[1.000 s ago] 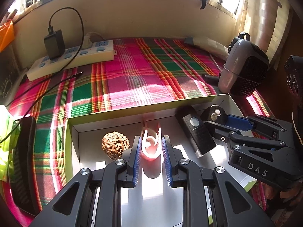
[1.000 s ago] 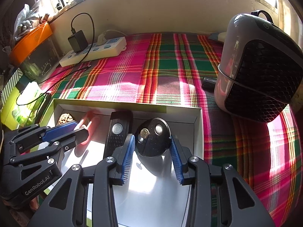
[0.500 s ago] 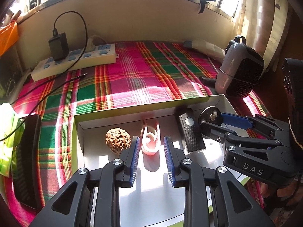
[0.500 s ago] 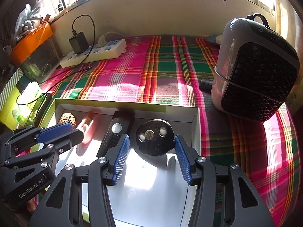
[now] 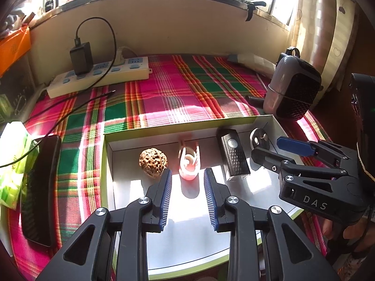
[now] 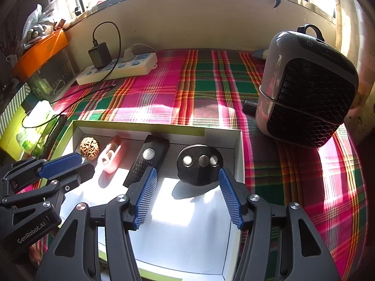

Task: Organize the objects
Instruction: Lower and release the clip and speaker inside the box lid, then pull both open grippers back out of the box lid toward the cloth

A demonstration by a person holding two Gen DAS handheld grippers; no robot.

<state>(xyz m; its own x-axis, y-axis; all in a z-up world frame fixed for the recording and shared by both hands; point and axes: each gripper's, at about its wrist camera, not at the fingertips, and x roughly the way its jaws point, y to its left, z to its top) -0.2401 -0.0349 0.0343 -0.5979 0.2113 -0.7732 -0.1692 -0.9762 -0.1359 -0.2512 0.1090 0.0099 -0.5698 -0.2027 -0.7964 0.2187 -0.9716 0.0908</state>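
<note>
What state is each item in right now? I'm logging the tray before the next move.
left gripper: jaws opening, nothing between the pads
right gripper: jaws opening, clear of the disc
walnut: resting in the white tray
pink clip: released, standing in the tray
black remote: lying flat in the tray
round black disc: released, propped up in the tray
charger: plugged into power strip

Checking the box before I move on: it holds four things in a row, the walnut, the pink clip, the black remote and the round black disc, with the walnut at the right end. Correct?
Not quite. The walnut sits at the left end of the box, not the right. The pink clip, black remote and round black disc follow it rightward, as the right wrist view shows.
</note>
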